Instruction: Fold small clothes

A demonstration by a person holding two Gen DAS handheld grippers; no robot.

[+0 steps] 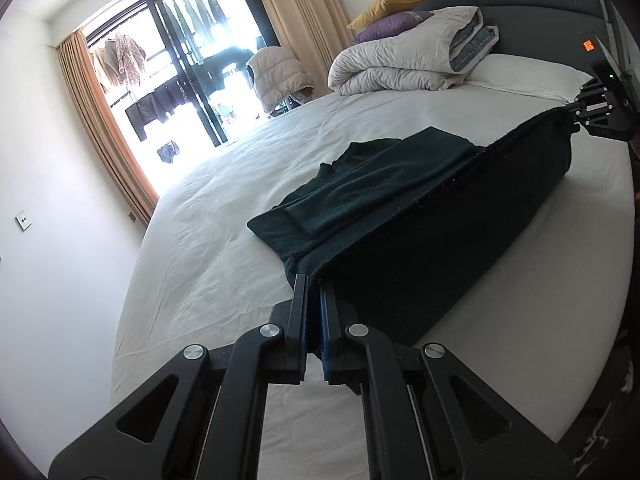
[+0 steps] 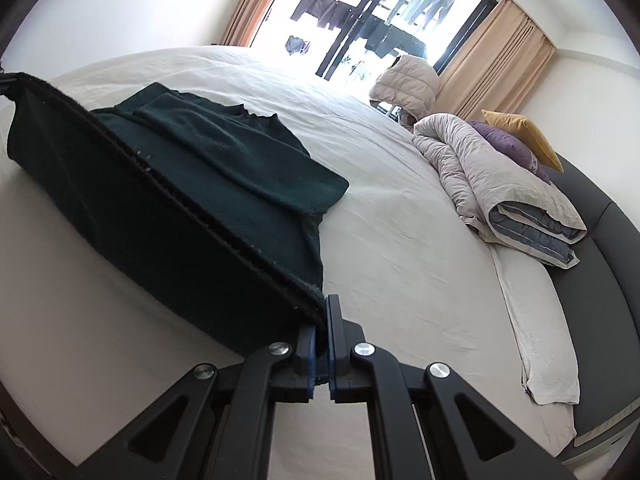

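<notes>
Bright bedroom, white bed (image 1: pixel 208 240) filling both views. Left tongs (image 1: pixel 314 292) clamping shut on one corner of the dark green garment (image 1: pixel 360 196); right tongs (image 2: pixel 320 320) pinching shut on the opposite corner. Stretching the hem taut between both tongs, raised off the bed, long axis running straight from one tongs to the other. Rest of the garment draping down from that hem and lying flat beyond it, toward the window (image 1: pixel 180 60), neckline farthest away. Judging the fold as needing the held edge carried over toward that far end, both hands equally near. Hiding the fabric under the lifted flap; cutting off the right tongs at the left view's edge.
</notes>
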